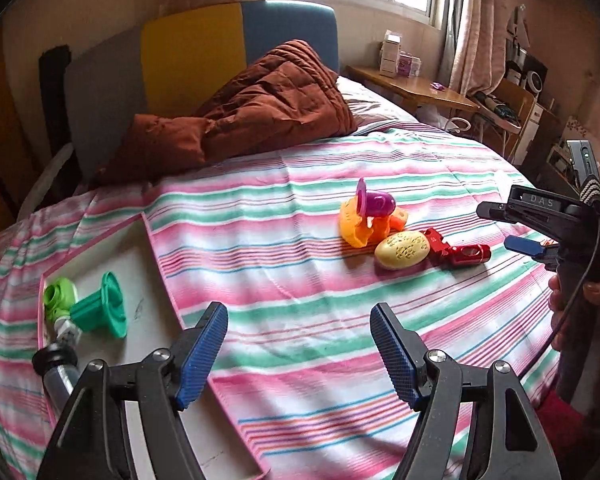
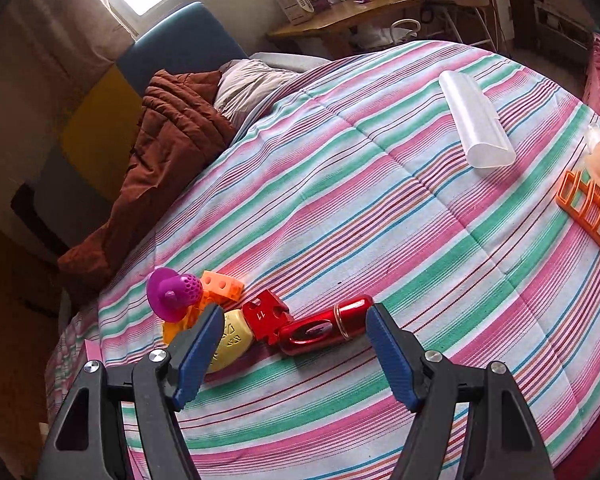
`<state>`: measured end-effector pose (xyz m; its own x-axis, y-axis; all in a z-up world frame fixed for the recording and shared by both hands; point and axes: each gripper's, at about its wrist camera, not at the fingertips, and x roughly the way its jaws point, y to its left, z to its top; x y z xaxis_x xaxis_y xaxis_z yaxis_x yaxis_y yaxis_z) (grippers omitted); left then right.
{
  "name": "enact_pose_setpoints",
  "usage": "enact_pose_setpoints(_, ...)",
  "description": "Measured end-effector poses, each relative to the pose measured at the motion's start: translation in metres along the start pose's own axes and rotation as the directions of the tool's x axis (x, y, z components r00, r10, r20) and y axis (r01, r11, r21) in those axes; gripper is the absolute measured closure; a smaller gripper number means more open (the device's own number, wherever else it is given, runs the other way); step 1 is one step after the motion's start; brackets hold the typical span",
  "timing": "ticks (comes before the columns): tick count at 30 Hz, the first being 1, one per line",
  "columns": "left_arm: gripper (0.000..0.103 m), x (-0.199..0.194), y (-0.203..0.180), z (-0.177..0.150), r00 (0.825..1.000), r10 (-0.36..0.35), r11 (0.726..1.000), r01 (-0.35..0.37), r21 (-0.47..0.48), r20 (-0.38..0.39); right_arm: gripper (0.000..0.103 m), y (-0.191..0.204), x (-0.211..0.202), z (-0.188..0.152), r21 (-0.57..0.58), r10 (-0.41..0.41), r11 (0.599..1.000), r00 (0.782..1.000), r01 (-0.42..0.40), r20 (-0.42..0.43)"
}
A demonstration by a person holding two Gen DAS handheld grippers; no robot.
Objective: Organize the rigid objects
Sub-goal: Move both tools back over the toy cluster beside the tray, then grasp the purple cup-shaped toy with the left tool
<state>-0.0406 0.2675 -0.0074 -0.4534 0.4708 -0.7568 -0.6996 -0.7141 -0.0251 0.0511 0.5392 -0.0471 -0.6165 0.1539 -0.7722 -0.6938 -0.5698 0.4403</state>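
- My right gripper (image 2: 294, 344): fingers wide apart, empty, poised over the red part (image 2: 324, 330) on the bed (image 2: 380, 200).
- My left gripper (image 1: 298, 354): spread, empty, beside the tray (image 1: 156, 320).
- Advice: straddle the red barrel squarely, clear of the yellow piece (image 2: 230, 344) touching it.

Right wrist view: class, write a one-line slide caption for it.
Open right claw hovers over a red metal cylinder beside a yellow oval and purple toy on the striped bedspread.

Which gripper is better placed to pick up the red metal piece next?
Right. The right gripper is open with the red metal piece lying just ahead between its fingers. The left gripper, also open, sits farther back near the white tray.
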Motion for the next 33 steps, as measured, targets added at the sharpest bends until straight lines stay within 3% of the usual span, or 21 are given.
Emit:
enact_pose_setpoints(2, 0.027, 0.014, -0.013, 0.014, 1.000, -0.018, 0.999, 0.018, 0.048, -0.012, 0.028, -0.001, -0.003, 0.002, 0.012, 0.012, 1.000, 1.000, -0.012, 0.008)
enact_pose_setpoints(6, 0.009, 0.042, -0.037, 0.041, 0.999, -0.027, 0.992, 0.029, 0.123, -0.017, 0.028, -0.005, -0.005, 0.005, 0.038, 0.030, 0.999, 1.000, -0.030, 0.003)
enact_pose_setpoints(13, 0.009, 0.092, -0.064, 0.084, 0.999, -0.040, 0.987, 0.044, 0.154, -0.025, 0.028, -0.013, -0.007, 0.009, 0.079, 0.061, 0.995, 0.998, -0.061, 0.006)
enact_pose_setpoints(22, 0.012, 0.156, -0.086, 0.106, 0.996, 0.054, 0.976, -0.038, 0.215, -0.071, 0.028, -0.017, -0.003, 0.010, 0.117, 0.093, 0.989, 0.996, -0.092, -0.007)
enact_pose_setpoints(23, 0.013, 0.163, -0.088, 0.105, 0.995, 0.059, 0.974, -0.039, 0.223, -0.083, 0.028, -0.018, -0.002, 0.010, 0.120, 0.097, 0.988, 0.995, -0.095, -0.013)
enact_pose_setpoints(25, 0.030, 0.173, -0.088, 0.103, 0.992, 0.047, 0.975, -0.020, 0.223, -0.115, 0.028, -0.019, -0.001, 0.010, 0.129, 0.107, 0.986, 0.994, -0.103, -0.019)
enact_pose_setpoints(26, 0.054, 0.176, -0.086, 0.102, 0.990, 0.009, 0.978, 0.020, 0.207, -0.141, 0.028, -0.019, 0.000, 0.010, 0.128, 0.106, 0.986, 0.994, -0.103, -0.019)
enact_pose_setpoints(28, 0.056, 0.169, -0.084, 0.100, 0.994, -0.008, 0.982, 0.029, 0.185, -0.113, 0.028, -0.020, 0.001, 0.011, 0.128, 0.101, 0.987, 0.995, -0.098, -0.019)
enact_pose_setpoints(33, 0.056, 0.124, -0.076, 0.086, 0.990, -0.134, 0.980, 0.138, 0.142, -0.035, 0.028, -0.023, 0.002, 0.011, 0.144, 0.093, 0.986, 0.995, -0.089, -0.021)
